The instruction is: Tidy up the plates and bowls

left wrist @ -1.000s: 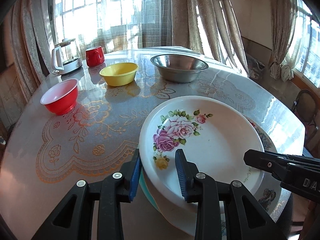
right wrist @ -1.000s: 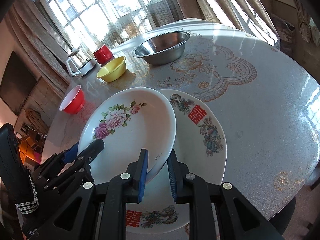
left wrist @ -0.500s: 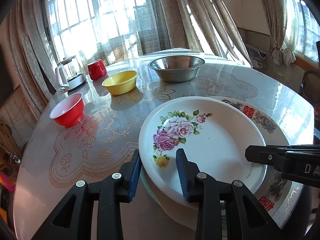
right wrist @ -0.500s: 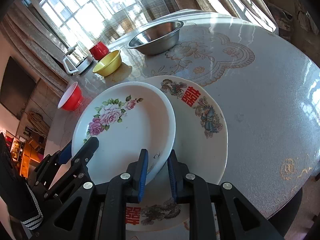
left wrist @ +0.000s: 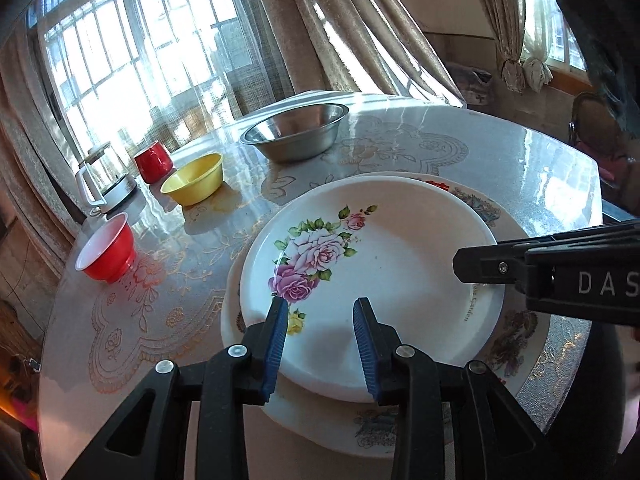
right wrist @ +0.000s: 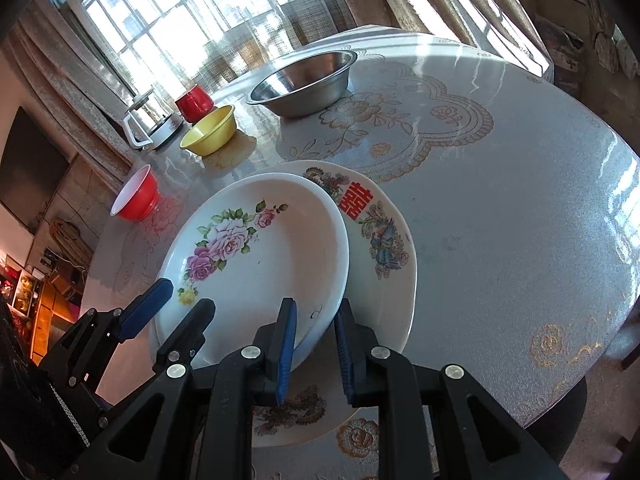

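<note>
A white deep plate with pink roses (left wrist: 380, 264) (right wrist: 260, 264) lies tilted on a larger plate with a red character (right wrist: 384, 240) (left wrist: 516, 328), near the table's front edge. My right gripper (right wrist: 317, 303) is shut on the rose plate's near right rim; one of its black fingers (left wrist: 492, 266) reaches in from the right in the left wrist view. My left gripper (left wrist: 320, 302) (right wrist: 185, 295) stands open at the plate's near left rim. The rim runs between its blue pads, and neither pad presses on it.
Across the round patterned table (right wrist: 500, 220) stand a steel bowl (left wrist: 296, 132), a yellow bowl (left wrist: 194, 178), a red bowl with a white inside (left wrist: 106, 250), a red mug (left wrist: 154, 162) and a glass kettle (left wrist: 104, 184). A chair (left wrist: 592, 120) stands at the far right.
My left gripper has rolled and slid along the rose plate's rim toward its near side, with the jaws slightly wider. The right gripper keeps its grip and has hardly moved.
</note>
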Available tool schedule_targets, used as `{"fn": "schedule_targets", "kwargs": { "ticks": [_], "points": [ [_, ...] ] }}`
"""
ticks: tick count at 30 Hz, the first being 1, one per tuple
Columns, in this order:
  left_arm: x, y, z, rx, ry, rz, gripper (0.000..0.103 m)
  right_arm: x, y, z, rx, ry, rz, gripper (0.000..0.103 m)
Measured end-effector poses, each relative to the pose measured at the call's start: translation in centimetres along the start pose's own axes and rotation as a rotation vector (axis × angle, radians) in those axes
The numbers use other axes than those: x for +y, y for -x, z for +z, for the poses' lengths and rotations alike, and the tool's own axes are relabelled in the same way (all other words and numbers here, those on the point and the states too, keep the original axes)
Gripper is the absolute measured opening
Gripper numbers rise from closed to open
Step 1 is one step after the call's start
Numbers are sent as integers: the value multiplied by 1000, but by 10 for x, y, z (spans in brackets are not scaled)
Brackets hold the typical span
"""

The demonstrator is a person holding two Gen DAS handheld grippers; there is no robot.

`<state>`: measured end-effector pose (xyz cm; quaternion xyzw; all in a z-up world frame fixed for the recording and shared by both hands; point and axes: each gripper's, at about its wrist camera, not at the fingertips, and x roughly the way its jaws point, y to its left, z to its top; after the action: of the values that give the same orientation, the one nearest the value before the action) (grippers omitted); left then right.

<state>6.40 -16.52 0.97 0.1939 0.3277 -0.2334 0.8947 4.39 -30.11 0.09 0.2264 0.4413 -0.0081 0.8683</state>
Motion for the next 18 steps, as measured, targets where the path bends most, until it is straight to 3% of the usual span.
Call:
{"fn": "schedule_targets", "kwargs": {
  "ticks": [7, 12, 15, 18],
  "points": [
    [24, 6, 3, 28, 203, -155, 36, -4, 7, 2, -9, -2, -8, 19],
    [47, 8, 4, 25, 315, -141, 36, -3, 8, 4, -8, 3, -19, 20],
    [53, 5, 2, 31, 321, -136, 36, -2, 10, 5, -9, 0, -26, 27],
    [48, 7, 2, 28, 299, -118, 36, 3, 16, 7, -44, 41, -97, 30]
  ]
}}
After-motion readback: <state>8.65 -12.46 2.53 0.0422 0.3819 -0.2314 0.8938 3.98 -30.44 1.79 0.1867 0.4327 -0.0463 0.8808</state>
